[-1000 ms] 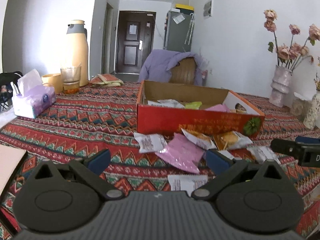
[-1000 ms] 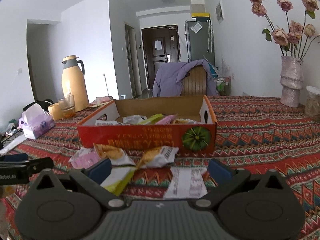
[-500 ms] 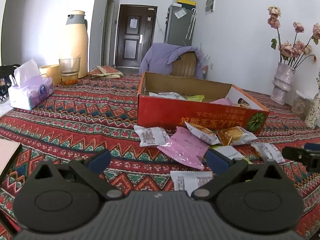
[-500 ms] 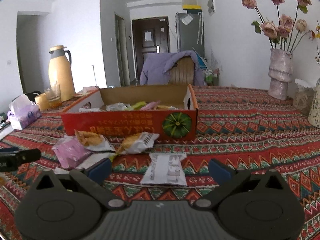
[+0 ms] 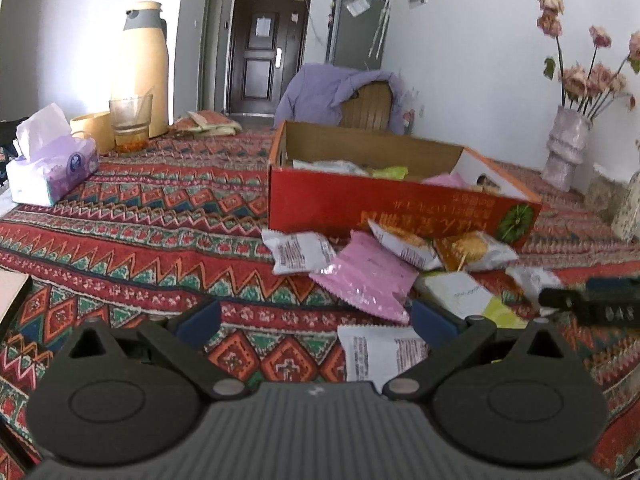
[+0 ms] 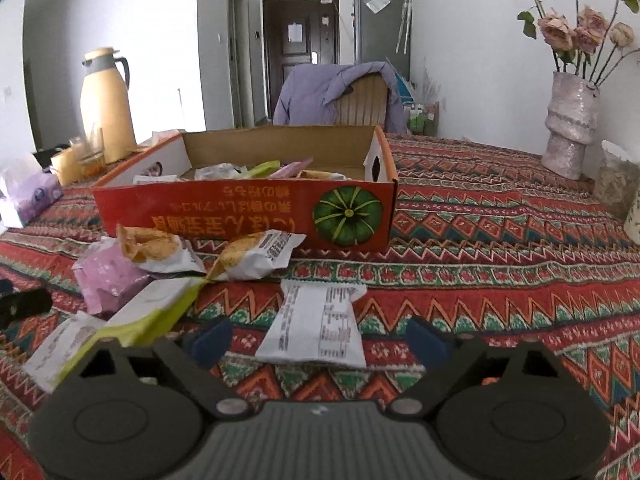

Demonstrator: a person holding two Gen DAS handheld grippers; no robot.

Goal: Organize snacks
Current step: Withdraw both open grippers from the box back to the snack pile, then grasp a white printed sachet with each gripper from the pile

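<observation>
Right gripper (image 6: 316, 338): jaws apart, have just been narrowing; a white packet (image 6: 316, 326) lies flat on the cloth between the blue pads, not pressed by either.

Left gripper (image 5: 316, 320): jaws wide apart, nothing clamped. Another white packet (image 5: 384, 354) lies on the cloth just ahead, toward its right finger.

Beyond: loose snacks heaped on the patterned tablecloth (image 6: 500, 280) — a white-and-green packet (image 6: 148, 312), a pink packet (image 5: 366, 280), two pastry packets (image 6: 256, 254), one more white packet (image 5: 300, 250).

Behind them, touching the heap: open red cardboard box (image 6: 248, 220), several packets already inside.

Far left: tissue box (image 5: 52, 172), glass (image 5: 130, 122), cream flask (image 5: 140, 64). Far right: vase of dried flowers (image 6: 570, 128). Chair with purple garment (image 6: 336, 92) behind the table.
</observation>
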